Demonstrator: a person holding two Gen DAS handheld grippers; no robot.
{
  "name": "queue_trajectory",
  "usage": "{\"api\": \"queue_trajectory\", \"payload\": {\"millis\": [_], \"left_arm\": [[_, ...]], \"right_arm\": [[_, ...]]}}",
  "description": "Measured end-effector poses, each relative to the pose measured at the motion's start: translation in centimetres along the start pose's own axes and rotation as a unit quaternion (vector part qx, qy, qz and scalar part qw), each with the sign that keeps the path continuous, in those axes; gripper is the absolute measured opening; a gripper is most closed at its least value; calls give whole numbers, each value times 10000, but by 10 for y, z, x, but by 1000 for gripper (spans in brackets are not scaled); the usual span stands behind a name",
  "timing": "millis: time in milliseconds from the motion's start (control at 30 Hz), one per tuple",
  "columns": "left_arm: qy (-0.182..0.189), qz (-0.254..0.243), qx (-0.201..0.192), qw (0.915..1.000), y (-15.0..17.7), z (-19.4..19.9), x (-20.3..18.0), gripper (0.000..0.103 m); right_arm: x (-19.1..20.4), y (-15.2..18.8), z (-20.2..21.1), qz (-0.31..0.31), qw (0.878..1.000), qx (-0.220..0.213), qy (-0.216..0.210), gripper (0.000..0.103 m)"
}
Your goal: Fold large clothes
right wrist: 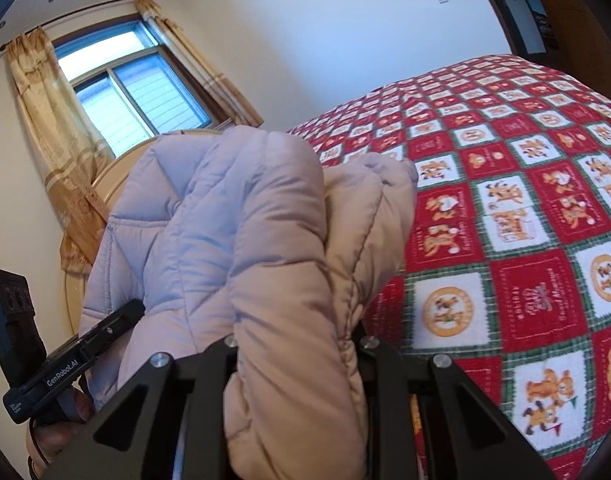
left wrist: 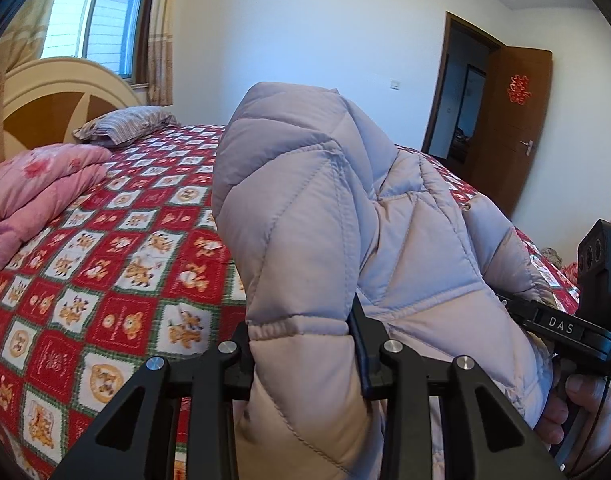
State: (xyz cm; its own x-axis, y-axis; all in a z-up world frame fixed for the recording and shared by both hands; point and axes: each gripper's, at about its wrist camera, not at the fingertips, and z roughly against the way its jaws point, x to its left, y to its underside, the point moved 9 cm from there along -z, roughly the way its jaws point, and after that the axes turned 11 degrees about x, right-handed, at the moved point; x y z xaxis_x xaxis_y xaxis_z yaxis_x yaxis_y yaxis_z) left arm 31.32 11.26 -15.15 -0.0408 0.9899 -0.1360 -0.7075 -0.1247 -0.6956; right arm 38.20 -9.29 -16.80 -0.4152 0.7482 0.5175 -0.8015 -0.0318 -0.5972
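While gripped in both claws, pale lilac quilted puffer jacket (left wrist: 329, 216) bunched up above bed (left wrist: 117, 240) with red teddy-bear checked cover. Left claw (left wrist: 305, 344) clamped on jacket fold at elastic cuff edge. Right claw (right wrist: 301, 344) clamped on thick padded fold. Folded pink quilt (left wrist: 37, 196), striped pillow (left wrist: 125, 124) far left of left claw.

The quilted jacket (left wrist: 329, 216) bulks up directly ahead of both claws, blocking the way forward. To its left the bed (left wrist: 117, 240) lies open as far as the folded pink quilt (left wrist: 37, 192) and pillow (left wrist: 125, 122) by the headboard (left wrist: 45, 100). In the right wrist view, the bedspread to the right of the jacket is bare.
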Motion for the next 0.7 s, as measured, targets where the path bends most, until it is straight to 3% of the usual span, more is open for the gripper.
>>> {"api": "queue_trajectory", "payload": {"millis": [700], "left_arm": [[-267, 674, 8, 9974, 18, 9, 98, 35]], "right_arm": [[75, 7, -73, 518, 9969, 575, -122, 25]]}}
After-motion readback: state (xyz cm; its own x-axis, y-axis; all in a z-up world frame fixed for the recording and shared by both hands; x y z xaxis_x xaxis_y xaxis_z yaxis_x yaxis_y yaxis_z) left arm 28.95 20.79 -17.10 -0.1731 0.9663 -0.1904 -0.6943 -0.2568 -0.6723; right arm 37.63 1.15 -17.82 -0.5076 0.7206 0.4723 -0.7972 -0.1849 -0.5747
